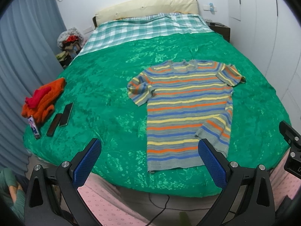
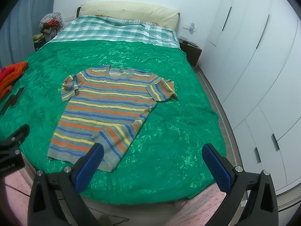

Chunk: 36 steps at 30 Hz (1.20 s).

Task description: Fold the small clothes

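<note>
Left wrist view shows the left gripper [image 1: 149,162] with its blue-padded jaws spread wide and grasping nothing, hovering over the near edge of the bed; the right gripper [image 2: 153,162] is likewise released and empty, held just off the same edge. Beyond them the short-sleeved knitted top striped in grey, orange, yellow and blue [image 1: 186,111] lies face-up on the shiny green bedspread [image 1: 112,86], collar away from the grippers, hem nearest them; its lower right corner is already turned up over the body — the sleeves are still spread out. Judging from this, the fold has barely started, if at all. The next move likely calls for each gripper to descend on a side of the top — a sleeve or the hem corners — pinching only the knit, not the slippery bedspread beneath. Farther left lie a crumpled orange and red garment pile [image 1: 42,98] and dark slim phones [image 1: 65,114], well apart from the top.
</note>
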### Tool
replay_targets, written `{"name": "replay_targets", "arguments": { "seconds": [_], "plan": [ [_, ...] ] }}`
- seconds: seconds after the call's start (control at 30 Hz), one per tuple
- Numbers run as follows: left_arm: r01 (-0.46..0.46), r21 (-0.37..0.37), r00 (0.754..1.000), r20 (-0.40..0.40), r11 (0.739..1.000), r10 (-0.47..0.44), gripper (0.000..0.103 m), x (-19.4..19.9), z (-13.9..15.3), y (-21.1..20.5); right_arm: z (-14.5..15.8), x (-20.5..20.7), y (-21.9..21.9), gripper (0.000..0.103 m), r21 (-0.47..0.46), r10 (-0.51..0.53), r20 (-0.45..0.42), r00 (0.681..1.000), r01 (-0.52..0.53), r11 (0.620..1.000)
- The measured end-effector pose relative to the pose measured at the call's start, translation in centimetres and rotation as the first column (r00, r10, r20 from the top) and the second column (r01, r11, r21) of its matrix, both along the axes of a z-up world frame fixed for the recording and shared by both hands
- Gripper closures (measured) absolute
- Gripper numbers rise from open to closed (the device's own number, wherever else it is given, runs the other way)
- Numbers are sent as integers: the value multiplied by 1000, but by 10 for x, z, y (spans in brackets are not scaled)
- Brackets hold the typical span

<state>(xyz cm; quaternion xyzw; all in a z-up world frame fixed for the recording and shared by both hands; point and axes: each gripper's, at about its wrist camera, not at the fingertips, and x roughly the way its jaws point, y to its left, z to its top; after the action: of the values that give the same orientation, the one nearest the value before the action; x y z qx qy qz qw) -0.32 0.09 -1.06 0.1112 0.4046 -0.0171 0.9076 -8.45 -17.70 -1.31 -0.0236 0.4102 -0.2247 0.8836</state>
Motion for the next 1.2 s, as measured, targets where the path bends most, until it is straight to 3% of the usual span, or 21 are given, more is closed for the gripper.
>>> {"name": "replay_targets", "arguments": {
  "seconds": [1.2],
  "plan": [
    [1, 14, 1000, -3, 1000, 0, 0, -1, -7, -2, -1, 1, 7, 0, -3, 8, -3, 1000, -8, 1000]
  ]
}}
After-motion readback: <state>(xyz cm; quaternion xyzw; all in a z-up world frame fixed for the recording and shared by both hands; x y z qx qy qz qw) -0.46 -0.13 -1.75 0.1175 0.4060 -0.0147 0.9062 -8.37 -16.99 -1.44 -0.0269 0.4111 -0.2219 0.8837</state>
